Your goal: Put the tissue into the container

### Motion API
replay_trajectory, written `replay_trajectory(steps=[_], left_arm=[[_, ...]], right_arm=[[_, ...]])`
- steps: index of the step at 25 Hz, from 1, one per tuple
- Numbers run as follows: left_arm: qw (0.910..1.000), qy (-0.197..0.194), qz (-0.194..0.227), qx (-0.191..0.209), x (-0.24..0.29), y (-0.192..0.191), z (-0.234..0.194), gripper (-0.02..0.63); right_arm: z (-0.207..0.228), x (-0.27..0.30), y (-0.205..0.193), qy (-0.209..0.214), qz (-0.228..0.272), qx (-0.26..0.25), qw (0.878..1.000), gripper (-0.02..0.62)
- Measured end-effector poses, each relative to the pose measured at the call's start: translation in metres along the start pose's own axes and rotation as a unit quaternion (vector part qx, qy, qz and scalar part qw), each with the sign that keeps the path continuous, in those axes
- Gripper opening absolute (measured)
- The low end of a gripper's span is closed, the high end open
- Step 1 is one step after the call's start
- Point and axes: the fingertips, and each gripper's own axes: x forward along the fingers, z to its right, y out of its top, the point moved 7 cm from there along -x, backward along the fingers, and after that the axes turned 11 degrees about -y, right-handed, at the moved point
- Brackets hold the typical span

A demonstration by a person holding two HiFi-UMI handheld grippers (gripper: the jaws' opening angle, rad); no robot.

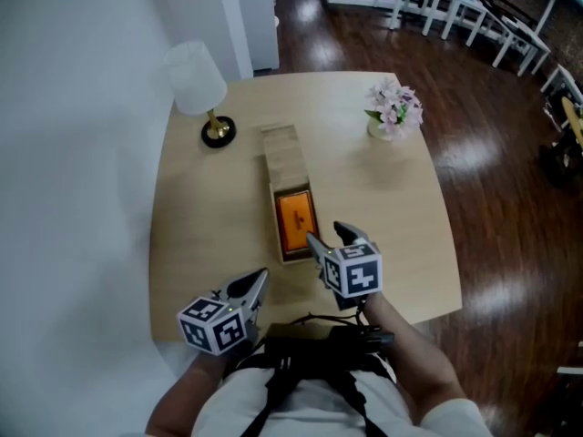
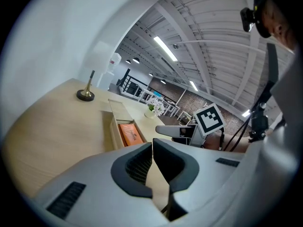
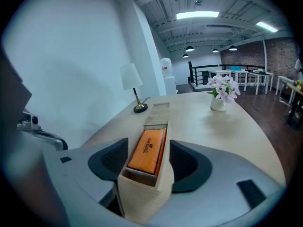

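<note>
A long, narrow wooden container (image 1: 272,209) lies lengthwise in the middle of the table, its sliding lid (image 1: 281,153) pushed toward the far end. An orange tissue pack (image 1: 296,223) lies flat inside the uncovered near half. My right gripper (image 1: 325,234) is at the container's near end. In the right gripper view its jaws flank the container (image 3: 147,193), one pad against each side wall, with the tissue pack (image 3: 150,148) between them. My left gripper (image 1: 261,277) hovers at the table's near edge, to the left of the container, shut and holding nothing.
A white-shaded lamp (image 1: 196,80) on a brass base stands at the table's far left. A small vase of pink flowers (image 1: 393,107) sits at the far right. A white wall runs close along the table's left side, and dark wooden floor lies to the right.
</note>
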Motion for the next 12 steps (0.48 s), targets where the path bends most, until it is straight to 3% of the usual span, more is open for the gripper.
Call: replay_trajectory(steps=[6, 8, 12], left_arm=[[0.9994, -0.025, 0.009, 0.020, 0.007, 0.002, 0.018, 0.000], [0.9989, -0.031, 0.003, 0.036, 0.008, 0.002, 0.025, 0.000], [0.9968, -0.056, -0.014, 0.055, 0.008, 0.000, 0.041, 0.000]], right_arm=[[0.037, -0.039, -0.015, 0.018, -0.006, 0.006, 1.000, 0.131], [0.046, -0.050, -0.023, 0.015, -0.010, 0.000, 1.000, 0.030], [0.057, -0.069, -0.038, 0.015, -0.018, 0.000, 1.000, 0.000]])
